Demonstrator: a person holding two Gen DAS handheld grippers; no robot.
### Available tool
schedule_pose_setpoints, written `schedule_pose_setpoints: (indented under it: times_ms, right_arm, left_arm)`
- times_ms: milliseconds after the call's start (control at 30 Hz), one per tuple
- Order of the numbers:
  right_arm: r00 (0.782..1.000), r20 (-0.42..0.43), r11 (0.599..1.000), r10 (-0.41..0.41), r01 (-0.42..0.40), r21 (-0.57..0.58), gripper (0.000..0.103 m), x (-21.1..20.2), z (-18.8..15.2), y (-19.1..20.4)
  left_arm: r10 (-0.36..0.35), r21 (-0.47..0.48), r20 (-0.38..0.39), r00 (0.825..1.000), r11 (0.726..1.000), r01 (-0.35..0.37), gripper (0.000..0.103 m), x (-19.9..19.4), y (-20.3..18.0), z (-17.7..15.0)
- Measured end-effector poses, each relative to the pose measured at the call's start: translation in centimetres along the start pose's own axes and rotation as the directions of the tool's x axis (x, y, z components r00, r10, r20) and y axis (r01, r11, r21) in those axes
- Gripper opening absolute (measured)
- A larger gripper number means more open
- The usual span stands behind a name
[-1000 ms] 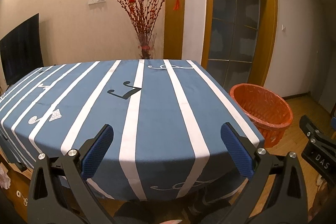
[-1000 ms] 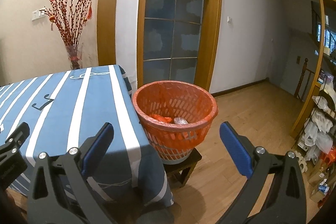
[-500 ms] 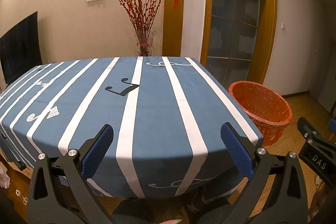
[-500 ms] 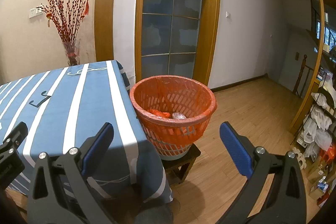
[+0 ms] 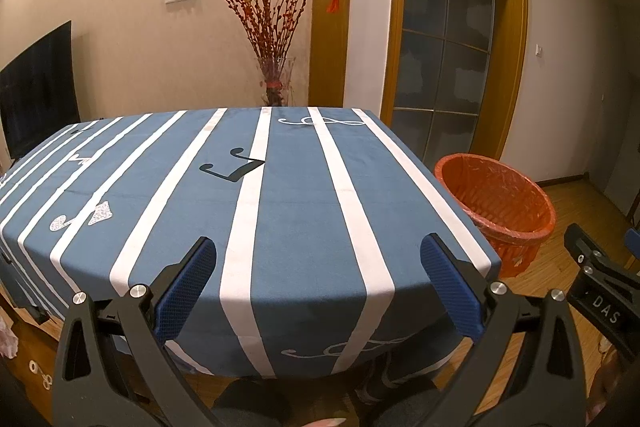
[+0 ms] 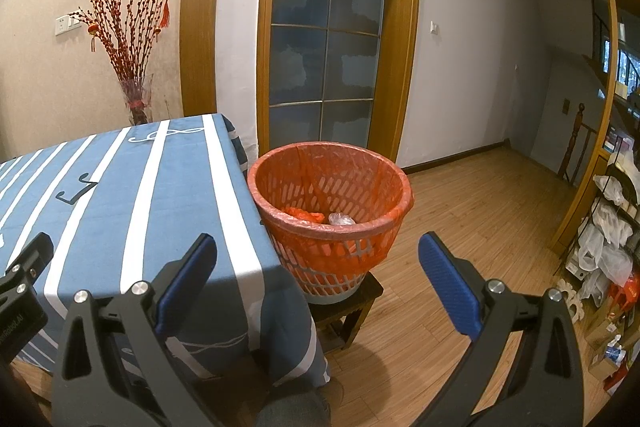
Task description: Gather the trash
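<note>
An orange-lined trash basket stands on a small dark stool beside the right end of a table under a blue cloth with white stripes. Inside the basket lie an orange scrap and a clear crumpled wrapper. The same basket shows at the right of the left wrist view. My left gripper hangs open over the table's near edge, holding nothing. My right gripper is open in front of the basket, with nothing between its fingers. I see no loose trash on the cloth.
A glass vase with red twigs stands behind the table against the wall. A dark screen is at far left. A glass-panelled door sits behind the basket. Shelves with plastic bags line the right side; wooden floor lies between.
Both views have pulled back and risen a little, so the table and basket sit lower and slightly farther. Both grippers stayed open.
</note>
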State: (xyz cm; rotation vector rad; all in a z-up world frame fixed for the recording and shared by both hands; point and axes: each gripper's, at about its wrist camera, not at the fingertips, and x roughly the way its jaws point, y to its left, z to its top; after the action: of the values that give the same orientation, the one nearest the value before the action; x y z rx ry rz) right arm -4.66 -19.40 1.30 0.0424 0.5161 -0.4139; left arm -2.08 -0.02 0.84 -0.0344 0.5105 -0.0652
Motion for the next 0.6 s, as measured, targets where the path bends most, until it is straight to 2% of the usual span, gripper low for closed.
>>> schedule_pose_setpoints:
  times_ms: [600]
  right_arm:
    - [1.0, -0.005, 1.0, -0.001, 0.001, 0.002, 0.099, -0.04, -0.24, 0.16]
  left_arm:
    - [0.008, -0.014, 0.029, 1.0, 1.0, -0.007, 0.101, -0.3, 0.18, 0.24]
